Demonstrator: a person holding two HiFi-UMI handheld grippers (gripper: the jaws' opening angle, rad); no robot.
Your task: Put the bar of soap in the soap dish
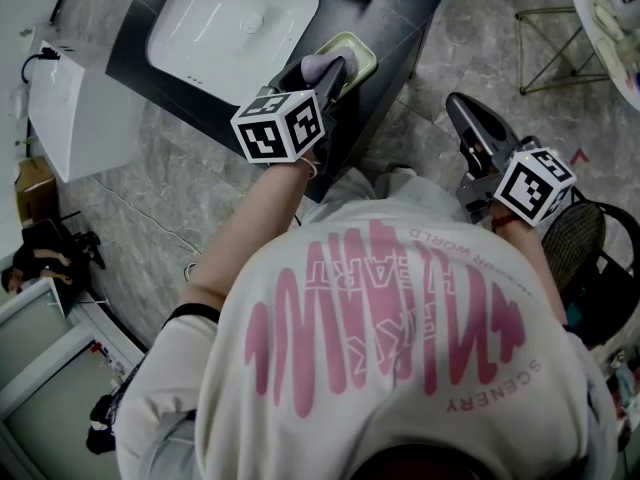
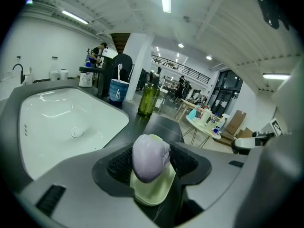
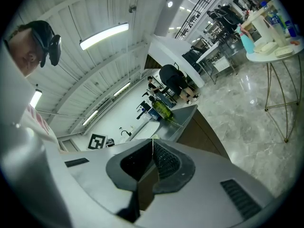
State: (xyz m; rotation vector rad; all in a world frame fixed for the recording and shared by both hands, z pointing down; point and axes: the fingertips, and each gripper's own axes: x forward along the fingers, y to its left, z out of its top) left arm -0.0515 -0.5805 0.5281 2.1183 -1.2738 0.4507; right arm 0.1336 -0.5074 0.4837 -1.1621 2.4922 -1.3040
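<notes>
- The left gripper (image 2: 152, 161) was held over the dark tabletop (image 1: 400, 13), and its jaws were set wide apart.
- The bar of soap (image 2: 150, 156), pale lilac, was seen standing on end between those jaws. Its lower end was down on the soap dish (image 2: 153, 196). It was left loose between the pads, close to the one at 3 o'clock.
- The pale green dish was set on the tabletop just beside the white sink (image 1: 235, 23), which lay at 9 o'clock from it in the head view.
- A green bottle (image 2: 148, 99) and a blue cup (image 2: 118, 90) were seen farther along the tabletop, at about 12 o'clock from the dish in the left gripper view.
- The right gripper (image 3: 152, 140) was held with its jaws closed tip to tip, and nothing was caught between them.
- In the head view it was found at 4 o'clock from the dish, well apart, off the tabletop and above the grey floor (image 1: 470, 48).
</notes>
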